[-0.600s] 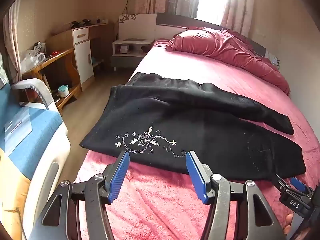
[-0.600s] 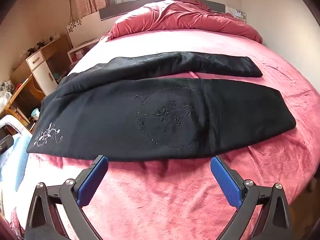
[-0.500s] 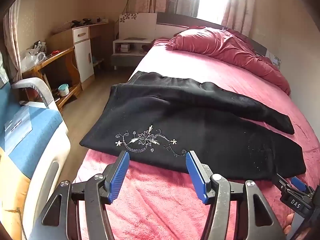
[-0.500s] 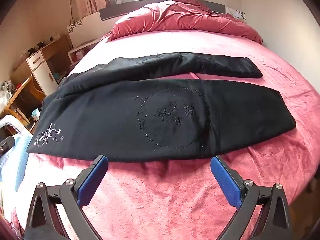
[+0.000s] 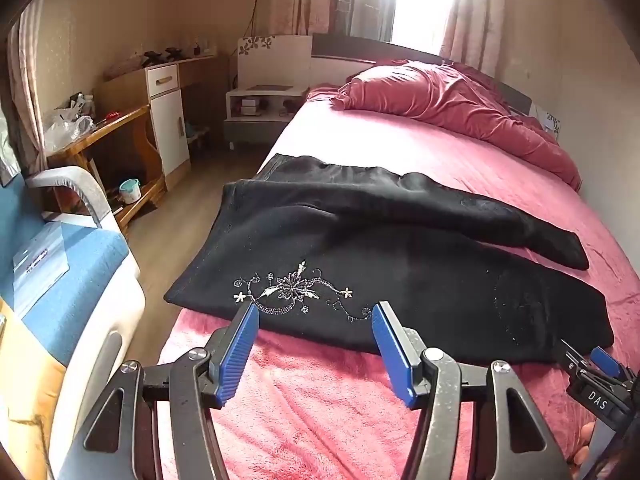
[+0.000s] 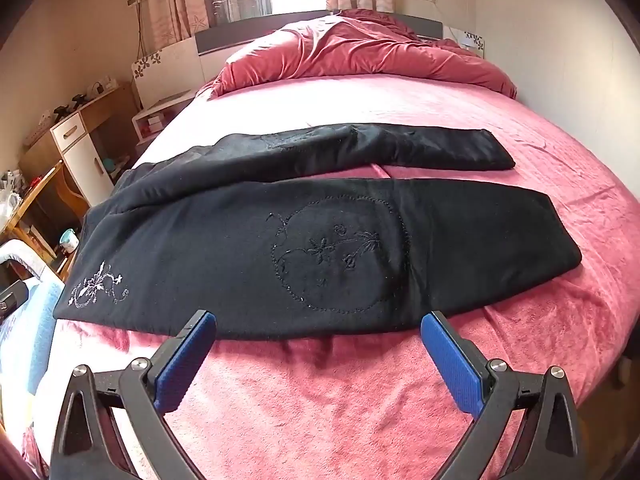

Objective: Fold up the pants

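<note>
Black pants (image 5: 400, 264) with silver floral embroidery lie spread across the pink bed (image 5: 320, 408), waistband at the left edge, the two legs splayed to the right. They also show in the right wrist view (image 6: 304, 240), near leg in front, far leg behind. My left gripper (image 5: 315, 310) is open and empty, just short of the pants' near hem by the embroidery. My right gripper (image 6: 319, 322) is wide open and empty, at the near edge of the near leg. Its tip shows at the right in the left wrist view (image 5: 596, 364).
A crumpled red duvet (image 6: 360, 52) lies at the head of the bed. A blue and white chair (image 5: 60, 280) stands left of the bed. A wooden desk (image 5: 104, 132), white cabinet (image 5: 170, 120) and nightstand (image 5: 260, 108) line the left wall. A wall runs along the bed's right side.
Both grippers have crept slightly toward the pants' near edge. The pants have not moved and both grippers have stayed open.
</note>
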`<state>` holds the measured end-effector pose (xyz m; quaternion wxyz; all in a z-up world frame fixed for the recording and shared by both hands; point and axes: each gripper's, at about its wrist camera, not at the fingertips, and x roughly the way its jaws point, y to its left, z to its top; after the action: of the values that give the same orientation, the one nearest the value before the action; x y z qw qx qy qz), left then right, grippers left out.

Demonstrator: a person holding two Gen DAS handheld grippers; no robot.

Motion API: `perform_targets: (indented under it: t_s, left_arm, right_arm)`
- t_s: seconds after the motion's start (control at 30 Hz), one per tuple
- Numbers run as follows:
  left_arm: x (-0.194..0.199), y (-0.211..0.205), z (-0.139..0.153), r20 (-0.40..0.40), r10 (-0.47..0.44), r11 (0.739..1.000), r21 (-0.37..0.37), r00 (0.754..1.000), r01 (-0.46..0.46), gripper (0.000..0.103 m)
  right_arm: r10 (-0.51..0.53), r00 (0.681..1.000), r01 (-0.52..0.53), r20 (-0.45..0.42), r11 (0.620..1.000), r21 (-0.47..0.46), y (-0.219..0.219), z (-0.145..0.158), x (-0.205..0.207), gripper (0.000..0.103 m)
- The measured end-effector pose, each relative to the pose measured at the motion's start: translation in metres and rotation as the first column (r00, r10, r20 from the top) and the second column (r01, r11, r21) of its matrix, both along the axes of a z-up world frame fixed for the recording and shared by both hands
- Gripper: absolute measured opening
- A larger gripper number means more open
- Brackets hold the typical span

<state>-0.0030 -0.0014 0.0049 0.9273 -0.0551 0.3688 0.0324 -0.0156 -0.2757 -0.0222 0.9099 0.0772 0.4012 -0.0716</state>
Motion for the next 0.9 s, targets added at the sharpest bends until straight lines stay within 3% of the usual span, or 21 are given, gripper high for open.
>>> perform_targets:
  t_s: [0.4,0.6,0.83,0.9]
  left_arm:
    - [-0.002,-0.002,0.006,0.016,-0.004,1.000,-0.003,1.000,0.004,0.061]
    - [-0.003,-0.001,0.009,0.026,0.001,1.000,-0.004,1.000,0.000,0.061]
    - [-0.006,-0.001,0.013,0.043,0.001,1.000,-0.028,0.999,0.001,0.061]
    - [-0.006,0.000,0.014,0.039,-0.006,0.999,-0.040,0.999,0.007,0.061]
  right_arm:
    - [0.010,1.000,-0.010,0.005,1.000,-0.029,0.002,0.002,0.002,0.103]
    - [0.050,0.999,-0.050,-0.019,0.999,0.003,0.016,0.007,0.005,0.103]
    - [0.078,0.982,-0.057,0.172,0.990,-0.127,0.030,0.069,-0.003,0.103]
    - [0.081,0.980,-0.056,0.181,0.989,-0.138,0.033,0.075,-0.004,0.103]
